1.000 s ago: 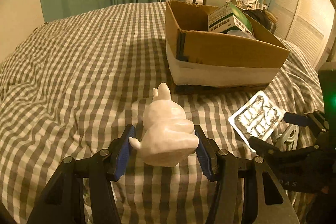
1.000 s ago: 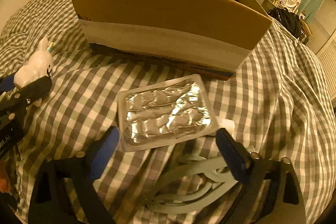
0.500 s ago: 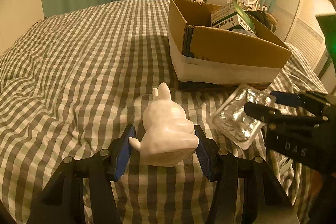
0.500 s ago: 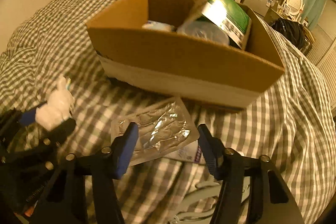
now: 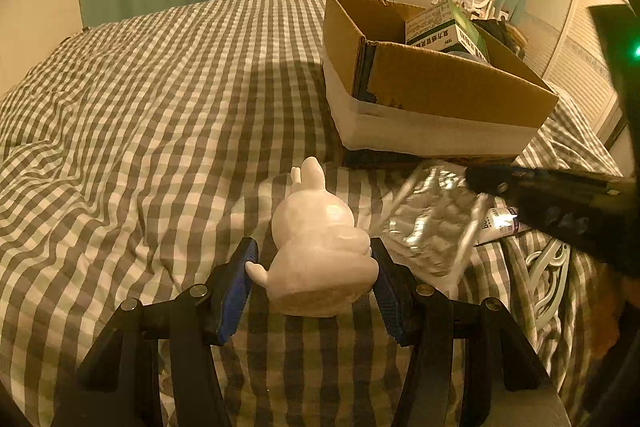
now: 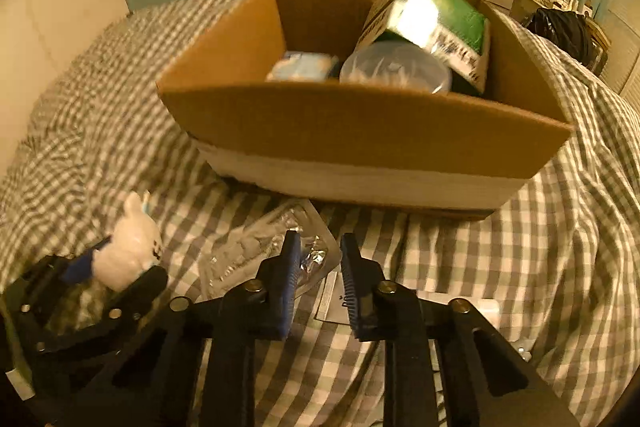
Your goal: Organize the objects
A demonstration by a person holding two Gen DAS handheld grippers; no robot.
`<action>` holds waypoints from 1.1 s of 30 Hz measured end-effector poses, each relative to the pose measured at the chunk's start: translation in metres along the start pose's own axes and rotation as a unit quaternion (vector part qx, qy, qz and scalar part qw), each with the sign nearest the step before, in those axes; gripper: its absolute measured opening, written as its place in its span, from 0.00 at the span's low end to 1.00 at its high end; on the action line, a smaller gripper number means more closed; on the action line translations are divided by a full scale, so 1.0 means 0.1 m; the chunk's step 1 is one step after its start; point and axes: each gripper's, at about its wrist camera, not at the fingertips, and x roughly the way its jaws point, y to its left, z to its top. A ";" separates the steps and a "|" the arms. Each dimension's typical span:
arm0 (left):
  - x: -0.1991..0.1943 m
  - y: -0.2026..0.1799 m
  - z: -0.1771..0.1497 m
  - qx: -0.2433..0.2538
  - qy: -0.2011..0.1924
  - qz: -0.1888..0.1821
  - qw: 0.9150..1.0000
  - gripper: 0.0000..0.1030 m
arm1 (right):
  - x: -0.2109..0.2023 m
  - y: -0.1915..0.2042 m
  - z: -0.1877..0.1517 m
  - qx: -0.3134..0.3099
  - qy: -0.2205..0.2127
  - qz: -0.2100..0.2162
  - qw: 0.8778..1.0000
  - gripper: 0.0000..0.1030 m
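Blister pack [image 5: 434,227] of foil-backed pills: lower right of centre in the left wrist view, tilted up off the checked bed [image 5: 160,115], one edge in the right gripper [image 6: 317,259]. Jaws there nearly closed, pinching the pack's near right edge; a narrow gap shows between the blue pads [image 6: 289,267]. Silver, crinkled, thin and stiff-looking; the grip on one edge looks slight, so it may swing or slip.

White rabbit figurine [image 5: 320,239]: bottom centre of the left wrist view, between the left gripper [image 5: 312,275] jaws, which are closed on its flanks. Glossy, rounded, ears pointing away.

Cardboard box [image 6: 360,123]: upper centre of the right wrist view, open-topped, already holding a green carton [image 6: 436,19], a clear round lid and a small blue-white packet.

Step in hand, as judged: both items gripped, lift begun. Next calls for carrying each over the box's near wall and releasing inside, clear of the carton.
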 end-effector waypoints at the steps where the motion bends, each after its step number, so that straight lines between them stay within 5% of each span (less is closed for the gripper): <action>1: 0.00 -0.01 0.00 0.001 0.000 0.002 1.000 0.55 | -0.03 -0.01 0.00 -0.003 -0.002 0.001 1.000 0.19; 7: -0.05 -0.08 -0.01 0.007 0.000 0.012 1.000 0.55 | -0.35 -0.19 -0.02 0.005 -0.024 0.015 1.000 0.13; 10: -0.10 -0.13 -0.04 0.012 -0.002 0.015 1.000 0.55 | -0.58 -0.21 -0.03 -0.007 -0.044 0.008 0.999 0.03; 14: -0.14 -0.19 -0.04 0.016 -0.004 0.016 1.000 0.55 | -0.82 -0.10 -0.03 -0.051 -0.064 -0.017 0.997 0.02; 21: -0.13 -0.23 -0.07 0.024 -0.002 0.021 0.999 0.55 | -0.57 -0.06 -0.20 -0.073 -0.032 -0.024 0.997 0.03; 22: -0.12 -0.22 -0.07 0.023 -0.001 0.022 0.999 0.55 | -0.53 -0.06 -0.23 -0.073 -0.027 -0.026 0.997 0.05; 24: -0.10 -0.20 -0.08 0.022 0.001 0.025 0.999 0.55 | -0.44 -0.07 -0.26 -0.076 -0.013 -0.041 0.996 0.34; 25: -0.09 -0.19 -0.08 0.021 0.000 0.025 0.999 0.55 | -0.41 -0.08 -0.28 -0.074 -0.008 -0.048 0.996 0.58; 26: -0.09 -0.19 -0.08 0.021 -0.001 0.025 0.999 0.55 | -0.39 -0.10 -0.30 -0.070 -0.003 -0.053 0.996 0.65; 33: -0.07 -0.13 -0.09 0.017 -0.002 0.017 1.000 0.55 | -0.01 0.08 -0.52 -0.109 0.057 -0.053 0.991 0.77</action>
